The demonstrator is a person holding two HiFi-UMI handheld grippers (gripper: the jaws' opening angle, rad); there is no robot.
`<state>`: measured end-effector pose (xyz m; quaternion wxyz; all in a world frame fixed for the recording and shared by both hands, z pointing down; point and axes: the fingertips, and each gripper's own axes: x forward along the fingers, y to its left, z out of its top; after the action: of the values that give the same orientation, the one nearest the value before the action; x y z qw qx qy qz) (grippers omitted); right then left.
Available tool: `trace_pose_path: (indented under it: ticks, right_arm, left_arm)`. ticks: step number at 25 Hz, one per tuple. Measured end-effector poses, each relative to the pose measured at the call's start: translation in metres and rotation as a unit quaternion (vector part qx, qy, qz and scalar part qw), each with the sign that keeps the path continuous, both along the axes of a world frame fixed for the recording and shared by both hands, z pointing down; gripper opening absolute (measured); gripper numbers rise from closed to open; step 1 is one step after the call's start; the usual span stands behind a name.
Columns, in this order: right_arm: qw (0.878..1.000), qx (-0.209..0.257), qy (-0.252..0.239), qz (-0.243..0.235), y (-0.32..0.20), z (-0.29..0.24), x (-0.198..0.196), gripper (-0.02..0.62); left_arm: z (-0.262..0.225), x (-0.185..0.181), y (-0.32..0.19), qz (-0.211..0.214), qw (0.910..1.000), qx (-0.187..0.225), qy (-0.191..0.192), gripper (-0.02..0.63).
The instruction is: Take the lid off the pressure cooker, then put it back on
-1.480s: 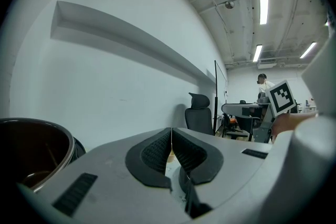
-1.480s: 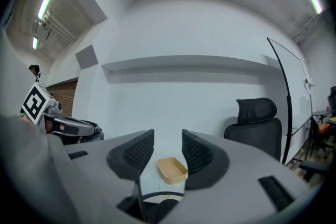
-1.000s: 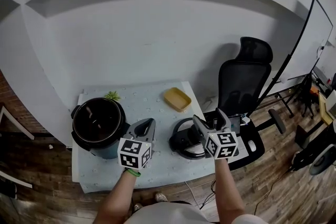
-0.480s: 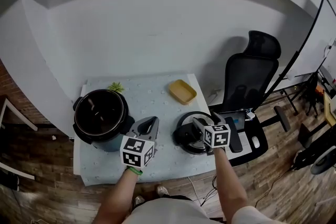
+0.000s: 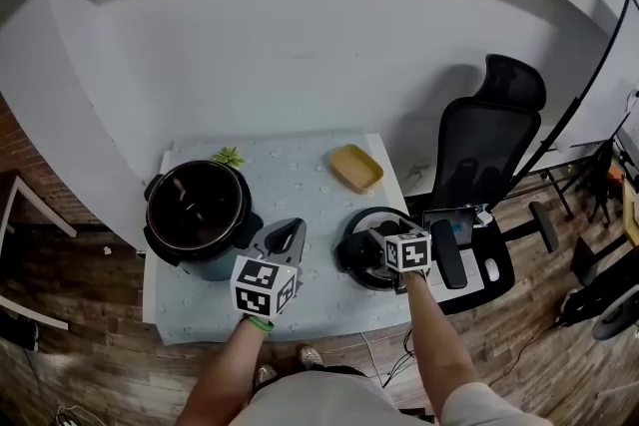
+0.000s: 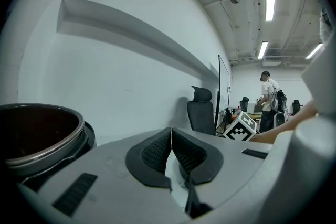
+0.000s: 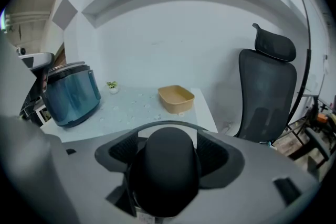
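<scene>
The open pressure cooker (image 5: 200, 219) stands at the table's left, its dark pot empty; it also shows in the left gripper view (image 6: 37, 139) and the right gripper view (image 7: 72, 94). Its round black lid (image 5: 359, 266) lies flat on the table's right front. My right gripper (image 5: 377, 250) reaches over the lid, and the black lid knob (image 7: 167, 176) fills the space between its jaws, so the right gripper (image 7: 168, 149) is shut on the knob. My left gripper (image 5: 288, 232) hovers between cooker and lid, shut and empty (image 6: 171, 139).
A yellow tray (image 5: 356, 168) and a small green plant (image 5: 228, 157) sit at the back of the pale table (image 5: 300, 185). A black office chair (image 5: 489, 155) stands right of the table. A person (image 6: 269, 99) stands far off in the room.
My right gripper has come down over the lid and its jaws, wide apart a second ago, now sit around the knob. The left gripper has barely moved.
</scene>
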<state>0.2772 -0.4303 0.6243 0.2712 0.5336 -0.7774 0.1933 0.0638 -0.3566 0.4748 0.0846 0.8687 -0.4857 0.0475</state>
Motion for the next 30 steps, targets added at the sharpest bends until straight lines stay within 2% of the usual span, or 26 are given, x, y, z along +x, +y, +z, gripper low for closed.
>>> trace_pose_path:
  ticks: [6,21,30]
  right_arm:
    - [1.000,-0.020,0.003,0.007,0.004,0.014,0.002,0.304]
    - [0.999,-0.025,-0.002,0.028,0.003,0.016,0.006,0.276]
    - [0.999,0.004,-0.006,0.032,-0.001,-0.023,0.006,0.275]
  left_arm:
    - [0.005,-0.004,0.003,-0.005,1.0000,-0.006,0.002,0.017]
    - [0.000,-0.012,0.009,-0.017,0.9998,-0.001,0.001,0.017]
    - [-0.011,-0.034,0.013,-0.034,0.9993,0.011,0.003,0.017]
